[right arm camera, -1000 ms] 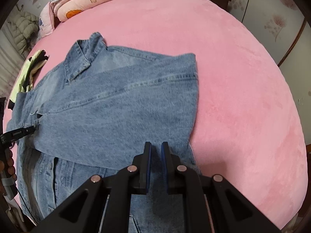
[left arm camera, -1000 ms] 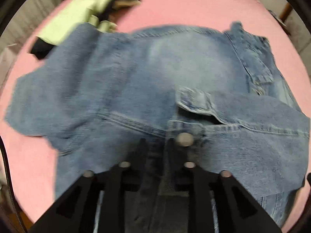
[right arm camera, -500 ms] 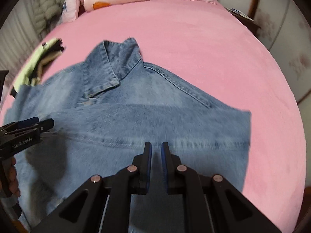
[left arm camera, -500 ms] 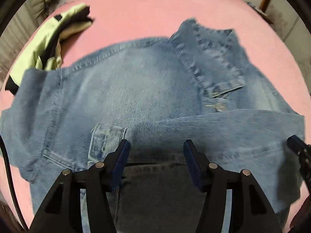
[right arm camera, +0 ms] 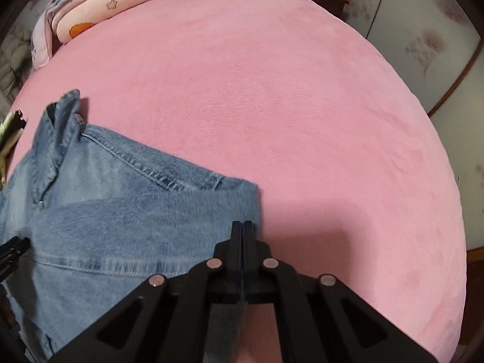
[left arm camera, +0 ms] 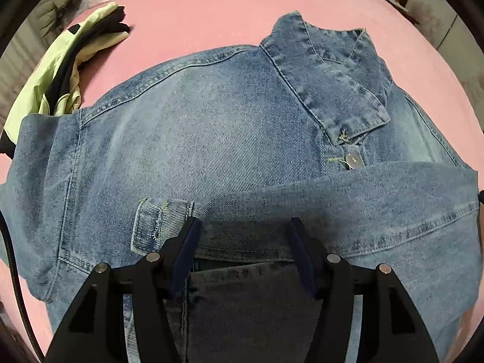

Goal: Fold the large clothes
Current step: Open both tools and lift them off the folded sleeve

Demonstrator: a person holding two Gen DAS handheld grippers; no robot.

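Note:
A blue denim jacket (left arm camera: 217,139) lies front up on the pink bed, collar (left arm camera: 329,75) at the far right. One sleeve (left arm camera: 363,199) is folded across its chest, cuff (left arm camera: 160,227) just left of my left gripper. My left gripper (left arm camera: 243,239) is open and hovers over the sleeve, holding nothing. In the right wrist view the jacket (right arm camera: 121,217) fills the lower left. My right gripper (right arm camera: 243,227) is shut on the jacket's right edge; denim shows between its fingers.
A pale green and black garment (left arm camera: 66,69) lies bunched at the far left beside the jacket's shoulder. Pillows and folded bedding (right arm camera: 90,9) sit at the head of the bed. Pink sheet (right arm camera: 302,106) stretches to the right. Wardrobe doors (right arm camera: 423,30) stand beyond.
My left gripper has opened, letting go of the sleeve, which now lies across the chest. My right gripper has moved right to the jacket's edge and closed tight on it.

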